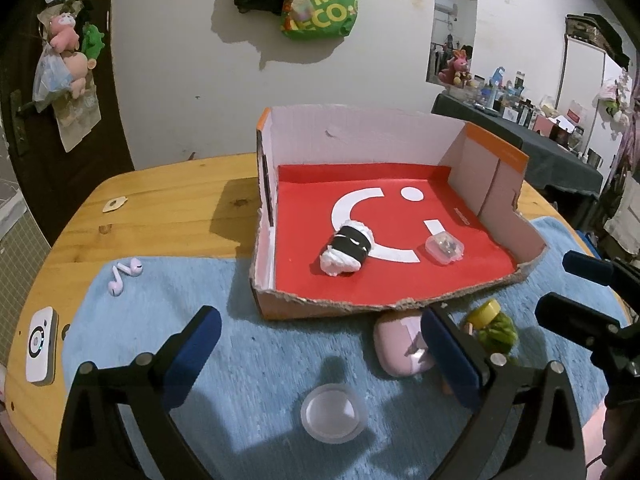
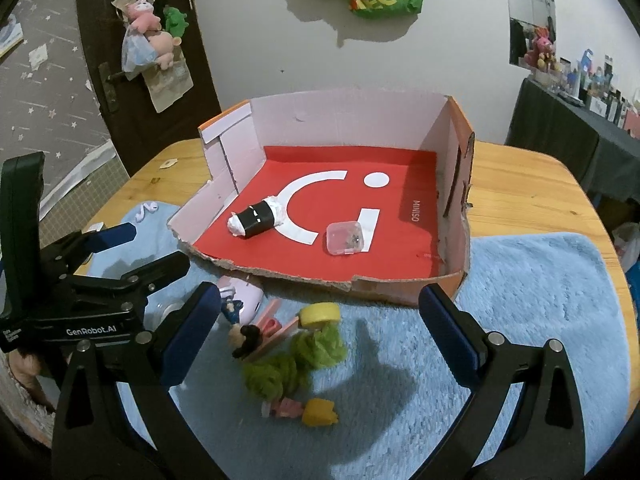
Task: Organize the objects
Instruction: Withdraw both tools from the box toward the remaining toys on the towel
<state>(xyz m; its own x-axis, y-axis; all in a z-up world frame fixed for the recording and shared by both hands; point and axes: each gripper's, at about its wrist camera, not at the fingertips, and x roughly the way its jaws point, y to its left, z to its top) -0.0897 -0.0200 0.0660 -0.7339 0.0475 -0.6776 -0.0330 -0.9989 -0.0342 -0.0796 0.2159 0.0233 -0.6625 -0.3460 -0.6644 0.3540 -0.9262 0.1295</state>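
Both spread wide, holding nothing: left gripper (image 1: 320, 344) over blue mat (image 1: 256, 344) near clear lid (image 1: 334, 411); right gripper (image 2: 320, 328) above green-haired dolls (image 2: 296, 356). Just beyond, torn front edge of cardboard box (image 2: 320, 276).

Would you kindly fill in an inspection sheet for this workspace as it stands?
Surface: wooden table with a blue mat.
Job's things: cardboard box holds a black-and-white roll and a clear case; on the mat lie pink earbuds, a pink case, a clear lid and green fluff toys.
Clutter: white device at the table edge.
Grippers: left claw and right claw open, empty.
Cables: nothing seen.
Surroundings: green bag on the wall; crowded side table.
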